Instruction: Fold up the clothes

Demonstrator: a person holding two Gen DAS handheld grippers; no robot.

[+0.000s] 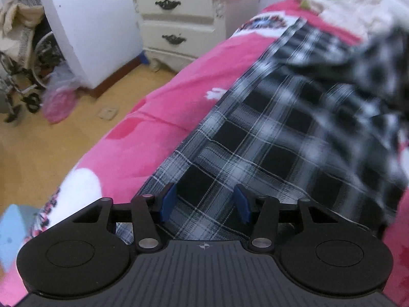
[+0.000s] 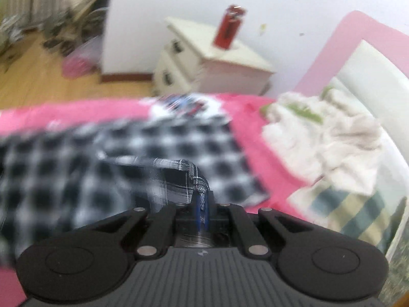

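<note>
A black-and-white plaid garment (image 1: 276, 128) lies spread along a pink bed cover (image 1: 158, 107). My left gripper (image 1: 204, 202) hovers just over its near end, blue pads apart and nothing between them. In the right wrist view the same plaid garment (image 2: 153, 148) is blurred across the bed. My right gripper (image 2: 203, 204) is shut on a corner of the cloth, and a fold of plaid rises from the pinched blue pads. At the right of the left wrist view a lifted part of the garment is smeared by motion.
A cream nightstand (image 1: 184, 23) with two drawers stands beside the bed, with a red bottle (image 2: 228, 26) on top. A heap of pale clothes (image 2: 327, 133) lies near the pink headboard (image 2: 340, 41). Wooden floor (image 1: 51, 138), a pink bag (image 1: 60, 102) and a folded wheelchair are at left.
</note>
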